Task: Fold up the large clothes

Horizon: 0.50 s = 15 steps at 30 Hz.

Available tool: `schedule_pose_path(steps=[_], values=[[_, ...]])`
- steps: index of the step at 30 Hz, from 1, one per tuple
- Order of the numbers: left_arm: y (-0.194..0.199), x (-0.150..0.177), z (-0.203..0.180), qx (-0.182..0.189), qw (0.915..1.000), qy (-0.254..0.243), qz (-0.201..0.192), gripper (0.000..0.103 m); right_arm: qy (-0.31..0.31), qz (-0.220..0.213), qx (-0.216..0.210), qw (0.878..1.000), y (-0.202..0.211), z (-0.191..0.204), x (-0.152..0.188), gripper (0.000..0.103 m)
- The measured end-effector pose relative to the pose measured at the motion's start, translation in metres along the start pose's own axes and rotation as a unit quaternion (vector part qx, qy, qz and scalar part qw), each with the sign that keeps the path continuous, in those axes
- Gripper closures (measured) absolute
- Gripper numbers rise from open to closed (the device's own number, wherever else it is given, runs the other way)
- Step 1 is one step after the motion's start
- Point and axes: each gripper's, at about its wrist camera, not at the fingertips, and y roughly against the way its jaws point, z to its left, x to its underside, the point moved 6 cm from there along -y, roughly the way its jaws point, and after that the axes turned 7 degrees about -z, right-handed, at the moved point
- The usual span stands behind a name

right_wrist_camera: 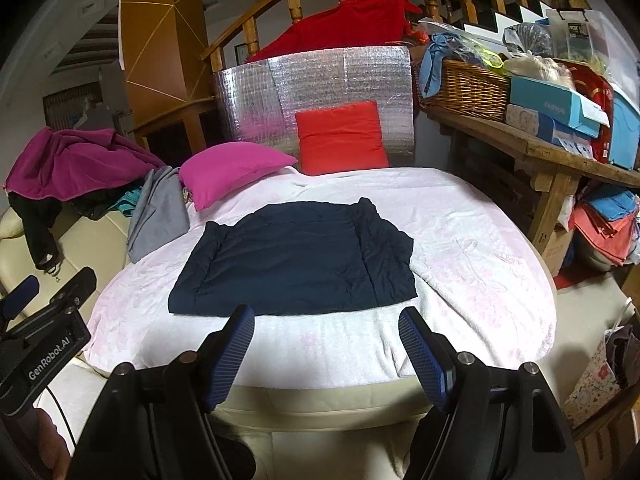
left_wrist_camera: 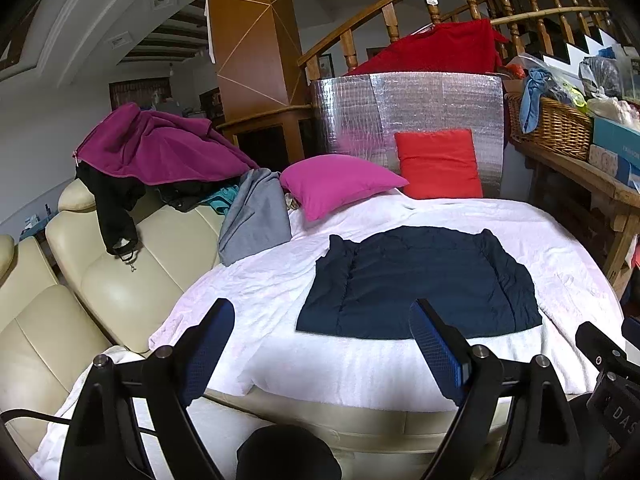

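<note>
A dark navy garment [left_wrist_camera: 420,284] [right_wrist_camera: 296,258] lies flat in a rough rectangle, both side parts turned inward, on a white blanket [left_wrist_camera: 360,364] [right_wrist_camera: 460,264] that covers a cream sofa seat. My left gripper [left_wrist_camera: 322,322] hangs open over the blanket at the garment's near left corner, nothing between its blue pads. My right gripper [right_wrist_camera: 326,322] is open too, just short of the garment's near hem, its jaws empty. Each gripper also shows at the edge of the other's view: the right gripper [left_wrist_camera: 612,356], the left gripper [right_wrist_camera: 52,292].
A pile of purple, black and grey clothes [left_wrist_camera: 160,152] [right_wrist_camera: 68,164] lies on the cream sofa back [left_wrist_camera: 120,264] at left. Pink cushion [left_wrist_camera: 340,184] and red cushion [left_wrist_camera: 440,162] lean before a silver foil panel [left_wrist_camera: 400,112]. A cluttered wooden bench [right_wrist_camera: 540,148] with a wicker basket [right_wrist_camera: 464,88] stands at right.
</note>
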Motion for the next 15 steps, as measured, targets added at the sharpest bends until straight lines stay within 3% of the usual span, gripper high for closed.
schedule_pose_path(steps=[15], values=[[0.0103, -0.0052, 0.0104, 0.005, 0.9998, 0.008, -0.017, 0.014, 0.011, -0.003, -0.001, 1.000, 0.0019, 0.0058, -0.0028, 0.025]])
